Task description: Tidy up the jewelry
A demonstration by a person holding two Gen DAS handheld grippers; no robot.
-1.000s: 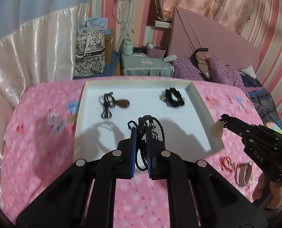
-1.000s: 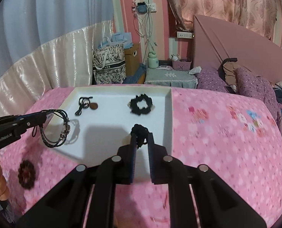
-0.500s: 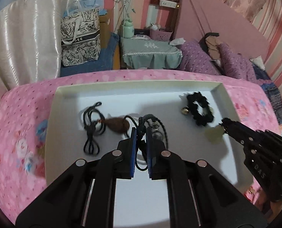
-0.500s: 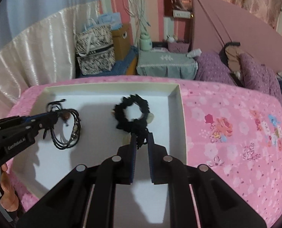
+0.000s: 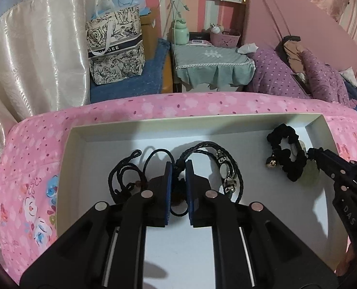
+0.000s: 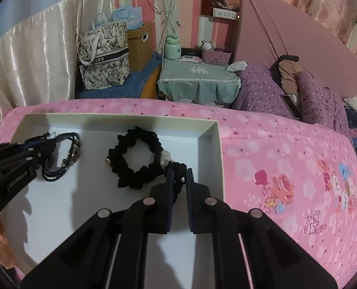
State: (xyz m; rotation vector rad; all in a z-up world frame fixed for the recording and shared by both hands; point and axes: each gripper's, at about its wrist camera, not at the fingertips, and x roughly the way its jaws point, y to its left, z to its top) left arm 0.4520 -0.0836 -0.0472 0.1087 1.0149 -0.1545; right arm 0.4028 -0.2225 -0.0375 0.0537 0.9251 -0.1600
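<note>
My left tongs pinched the braided bracelet over the tray; my right tongs, closing, gripped a black cord near its right edge.

Floral tote bag: dark band, white letters, only "GEE" readable at its end. Right hand-held gripper: "DAS" printed on black body. Left hand-held gripper: small white print on body, illegible.
</note>
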